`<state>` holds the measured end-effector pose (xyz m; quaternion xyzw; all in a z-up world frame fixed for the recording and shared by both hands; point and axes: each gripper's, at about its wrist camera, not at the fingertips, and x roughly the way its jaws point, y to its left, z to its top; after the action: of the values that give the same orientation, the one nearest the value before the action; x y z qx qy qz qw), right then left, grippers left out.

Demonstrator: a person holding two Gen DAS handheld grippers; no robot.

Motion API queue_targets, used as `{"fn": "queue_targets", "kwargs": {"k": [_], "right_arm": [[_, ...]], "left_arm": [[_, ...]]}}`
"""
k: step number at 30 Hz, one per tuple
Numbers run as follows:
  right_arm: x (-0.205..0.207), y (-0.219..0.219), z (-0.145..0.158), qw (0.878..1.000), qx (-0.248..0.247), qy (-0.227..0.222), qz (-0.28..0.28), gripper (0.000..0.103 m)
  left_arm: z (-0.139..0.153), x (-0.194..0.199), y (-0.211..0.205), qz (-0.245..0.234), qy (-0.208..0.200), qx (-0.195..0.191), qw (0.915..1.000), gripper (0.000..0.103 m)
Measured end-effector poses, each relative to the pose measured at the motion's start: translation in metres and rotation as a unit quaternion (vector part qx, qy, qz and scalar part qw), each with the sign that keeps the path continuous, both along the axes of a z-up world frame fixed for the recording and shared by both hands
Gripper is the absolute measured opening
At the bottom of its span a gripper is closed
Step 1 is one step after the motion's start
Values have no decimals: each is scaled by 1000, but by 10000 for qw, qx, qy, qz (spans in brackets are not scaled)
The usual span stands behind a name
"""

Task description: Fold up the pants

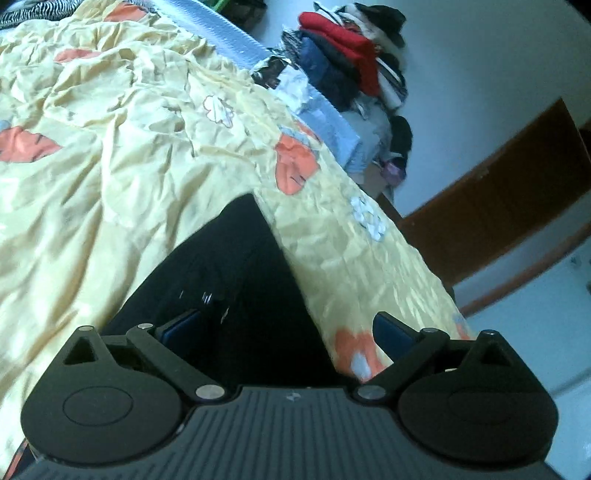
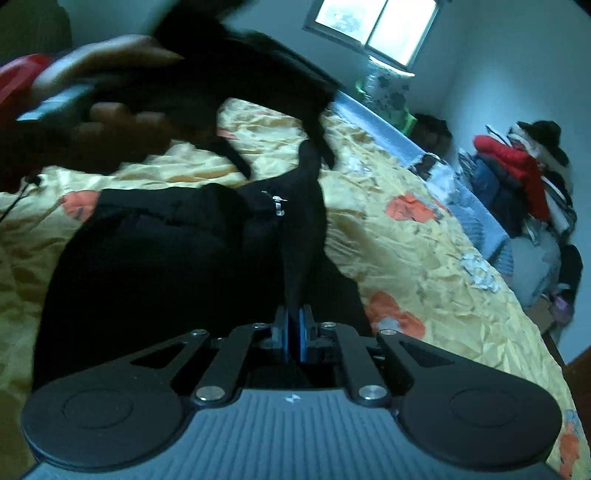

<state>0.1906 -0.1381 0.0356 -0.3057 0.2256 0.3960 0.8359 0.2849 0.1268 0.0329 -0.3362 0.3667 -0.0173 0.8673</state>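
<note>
1. The right gripper (image 2: 294, 325), low in the middle of its view, pinches a fold of the black pants (image 2: 166, 258).
2. The left gripper (image 1: 284, 328) has wide jaws over the pants (image 1: 229, 280).
3. The pants lie on a yellow flowered bedspread (image 1: 110, 166).
4. A hand (image 2: 110, 92) shows blurred at the upper left.

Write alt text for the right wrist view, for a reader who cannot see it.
The right tool is shut on a pinched fold of black pants lying on a yellow floral bedspread. A blurred hand crosses the upper left. Beyond the bed are a window and a heap of clothes.
</note>
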Motion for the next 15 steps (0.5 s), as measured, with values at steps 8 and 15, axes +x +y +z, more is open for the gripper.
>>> {"fn": "queue_targets", "kwargs": {"k": [8,15], "right_arm": [[-18,3,-7,9996,183,83,-184,5],[-74,9,-12,9970,547,524,-132,5]], "left_arm": [[-16,-15,-1,-91,116,40,9999,3],[-2,-105,2,-711,-175,609,9954,3]]}}
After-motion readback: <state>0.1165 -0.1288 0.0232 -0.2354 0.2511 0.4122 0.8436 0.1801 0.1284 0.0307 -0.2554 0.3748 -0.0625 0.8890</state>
